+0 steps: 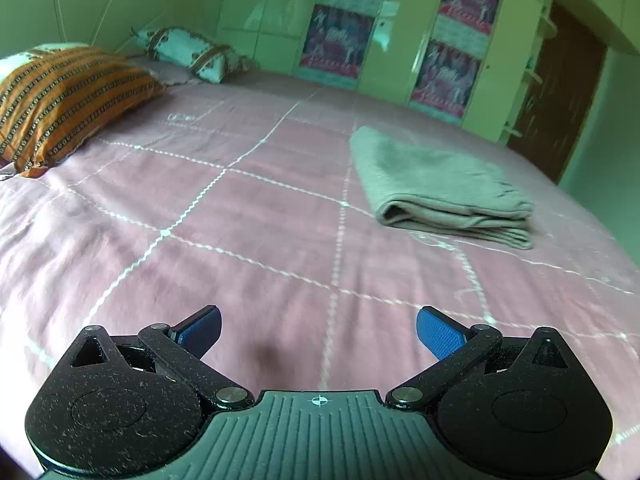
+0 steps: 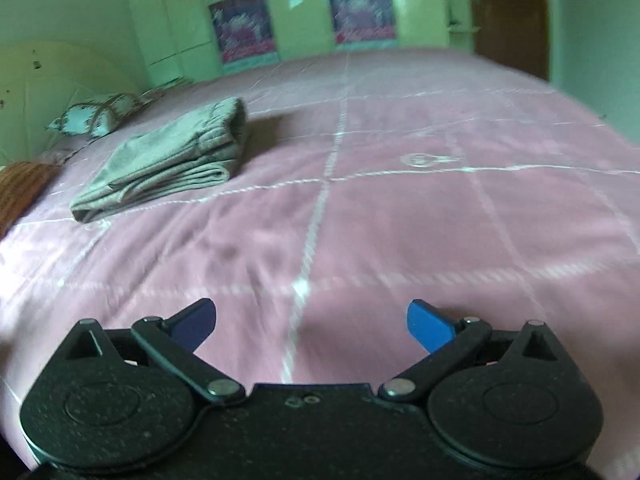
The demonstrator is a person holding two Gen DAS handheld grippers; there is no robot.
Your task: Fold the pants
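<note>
The grey pants [image 1: 436,184] lie folded in a compact stack on the pink bedspread [image 1: 248,240], ahead and to the right of my left gripper [image 1: 318,330]. That gripper is open and empty, well short of the pants. In the right wrist view the folded pants [image 2: 168,160] lie ahead and to the left on the bedspread [image 2: 400,220]. My right gripper [image 2: 311,322] is open and empty, held above the bed and apart from the pants.
An orange striped pillow [image 1: 60,100] and a white patterned pillow [image 1: 192,54] lie at the head of the bed. Green wardrobes with posters [image 1: 456,40] stand beyond the bed, and a brown door [image 1: 560,92] at the far right.
</note>
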